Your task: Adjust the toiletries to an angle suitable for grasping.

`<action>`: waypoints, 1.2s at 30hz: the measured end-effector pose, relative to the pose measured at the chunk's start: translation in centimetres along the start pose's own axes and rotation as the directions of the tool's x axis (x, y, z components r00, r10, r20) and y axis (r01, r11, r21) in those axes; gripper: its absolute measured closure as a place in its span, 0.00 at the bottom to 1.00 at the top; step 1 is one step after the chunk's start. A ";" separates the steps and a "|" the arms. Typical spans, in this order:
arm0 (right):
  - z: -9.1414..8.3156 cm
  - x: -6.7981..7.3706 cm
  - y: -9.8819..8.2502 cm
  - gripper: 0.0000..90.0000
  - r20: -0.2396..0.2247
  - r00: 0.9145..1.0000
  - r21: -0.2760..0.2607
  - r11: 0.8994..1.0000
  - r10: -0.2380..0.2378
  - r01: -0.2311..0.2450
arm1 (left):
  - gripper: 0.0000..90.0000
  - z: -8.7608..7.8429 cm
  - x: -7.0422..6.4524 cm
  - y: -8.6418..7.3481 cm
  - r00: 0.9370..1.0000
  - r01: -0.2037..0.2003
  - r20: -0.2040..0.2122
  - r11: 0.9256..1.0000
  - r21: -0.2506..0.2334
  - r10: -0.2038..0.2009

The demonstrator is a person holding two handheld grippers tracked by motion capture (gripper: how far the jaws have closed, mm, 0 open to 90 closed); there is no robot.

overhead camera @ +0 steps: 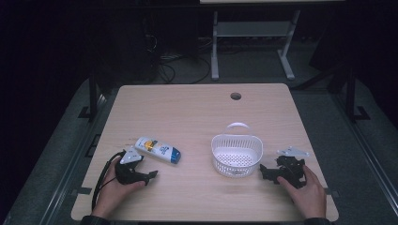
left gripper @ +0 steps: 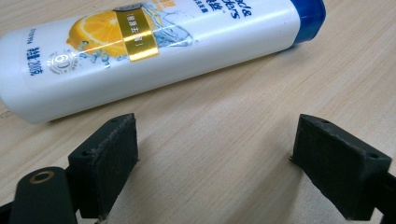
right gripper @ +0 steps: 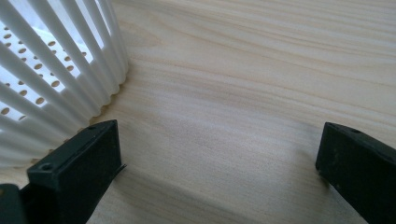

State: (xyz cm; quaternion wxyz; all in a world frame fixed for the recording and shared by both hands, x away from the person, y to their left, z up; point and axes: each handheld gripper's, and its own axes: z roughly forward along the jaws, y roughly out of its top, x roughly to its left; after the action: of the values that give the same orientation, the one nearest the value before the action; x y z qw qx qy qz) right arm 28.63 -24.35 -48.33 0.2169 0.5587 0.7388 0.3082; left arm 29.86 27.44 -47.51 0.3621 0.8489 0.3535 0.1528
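- Surface: pale wood grain, round hole near the far edge, person's two hands at the near edge.
- Basket: white plastic, slotted sides, dotted bottom, loop handle at the far rim; stands upright right of centre.
- Bottle: white, lying flat on its side, left of centre, well apart from basket. Blue cap points toward basket. Label has orange slice, gold band, blue print. In left gripper view the bottle lies crosswise just beyond the fingers, not touched.
- Left gripper: black, in left hand, just near side of bottle; fingers spread wide, bare wood between them.
- Right gripper: black, in right hand, just beside basket; fingers wide, holding nothing.
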 end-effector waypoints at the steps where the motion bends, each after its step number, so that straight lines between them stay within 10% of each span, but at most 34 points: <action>1: 0.0 0.0 0.0 0.00 0.000 1.000 0.000 1.000 0.000 0.000 | 0.15 0.0 0.0 0.0 1.000 0.000 0.000 1.000 0.000 0.000; 18: 0.0 0.0 0.0 0.00 0.001 1.000 0.000 1.000 0.002 -0.002 | 0.43 -0.6 -0.2 0.5 0.999 -0.019 0.026 1.000 0.025 0.018; 36: 0.0 0.0 0.0 0.00 0.001 1.000 0.000 1.000 0.002 -0.002 | 1.00 -2.9 0.3 2.1 0.996 0.011 0.093 1.000 0.019 -0.012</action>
State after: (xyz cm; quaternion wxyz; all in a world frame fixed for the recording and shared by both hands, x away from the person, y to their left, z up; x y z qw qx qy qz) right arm 28.61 -24.36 -48.33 0.2169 0.5594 0.7382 0.3083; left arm 29.62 28.11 -44.02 0.3710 0.8564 0.3425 0.1075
